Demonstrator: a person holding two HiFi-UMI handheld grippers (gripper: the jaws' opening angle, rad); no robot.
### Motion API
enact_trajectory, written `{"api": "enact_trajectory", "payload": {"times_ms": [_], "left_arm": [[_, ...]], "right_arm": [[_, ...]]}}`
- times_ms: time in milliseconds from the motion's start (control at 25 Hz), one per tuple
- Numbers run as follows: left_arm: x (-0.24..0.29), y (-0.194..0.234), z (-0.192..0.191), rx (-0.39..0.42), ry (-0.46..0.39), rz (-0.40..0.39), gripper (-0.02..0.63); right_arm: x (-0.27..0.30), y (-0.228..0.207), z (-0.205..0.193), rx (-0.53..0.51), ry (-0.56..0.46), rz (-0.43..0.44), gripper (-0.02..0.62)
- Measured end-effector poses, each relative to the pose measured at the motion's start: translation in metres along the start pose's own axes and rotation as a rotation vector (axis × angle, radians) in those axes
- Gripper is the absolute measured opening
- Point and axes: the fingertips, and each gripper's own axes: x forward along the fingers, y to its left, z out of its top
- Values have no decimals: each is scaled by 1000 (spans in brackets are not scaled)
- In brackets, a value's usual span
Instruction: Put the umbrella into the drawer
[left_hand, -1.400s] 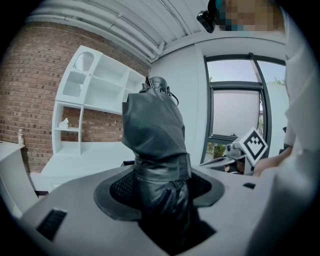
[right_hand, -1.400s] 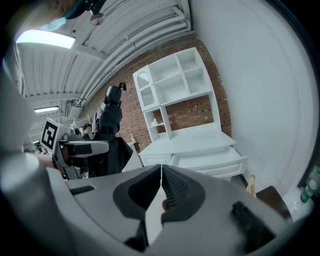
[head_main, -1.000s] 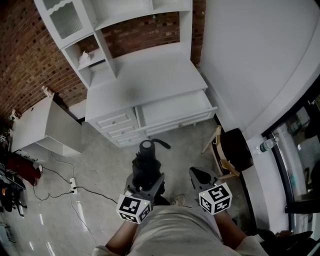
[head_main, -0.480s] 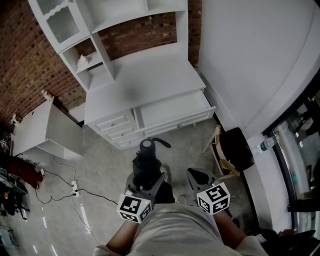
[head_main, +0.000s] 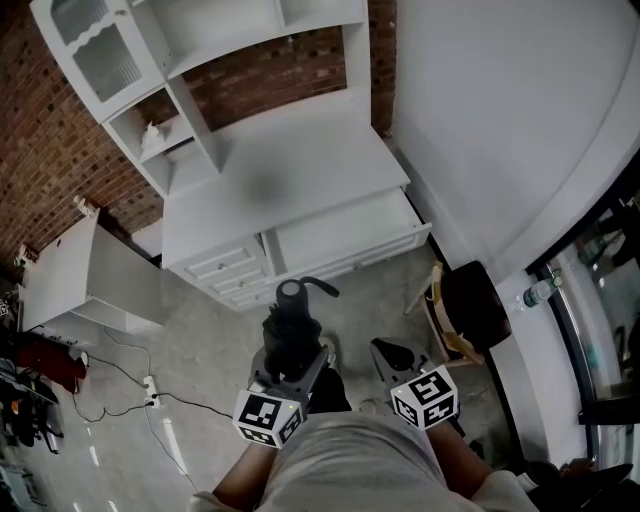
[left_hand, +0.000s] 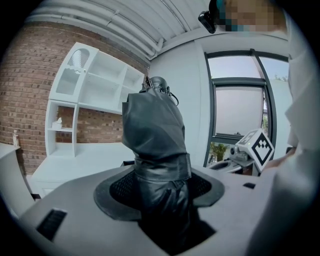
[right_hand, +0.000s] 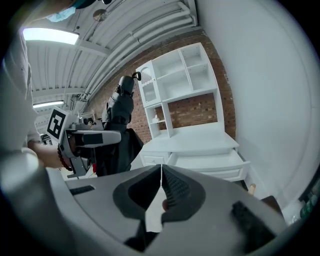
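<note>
head: steeply down, far | tool views: forward, close | shared: drawer (head_main: 345, 228)

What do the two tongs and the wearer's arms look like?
Left tongs and right tongs: matte grey bodies, with dark ribbed pads set in rounded hollows. Each carries a white cube printed with black square markers. No cables are visible. The person wears a light grey shirt and a dark bead bracelet at the left wrist.

Umbrella (head_main: 291, 328) slightly nearer drawer (head_main: 345, 226)
</note>
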Motion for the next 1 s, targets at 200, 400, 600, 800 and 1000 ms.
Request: {"api": "enact_trajectory", "payload": {"times_ms": [200,400,600,800,1000], "left_arm": [[31,29,1,-13,19,-20,276],[67,59,14,-9,25,-45,276],[100,89,27,-3,29,-69,276],[124,122,37,3,40,-86,276],[147,161,42,-5,55,-103,276]], "right_arm": [[29,-19,10,4,20,-6,29],[64,-43,33,6,23,-22,29],[99,-62,57,0,29,-28,29],[136,-75,78,2,36,-35,29],[174,-85,100,-1,30,-46,29]]}}
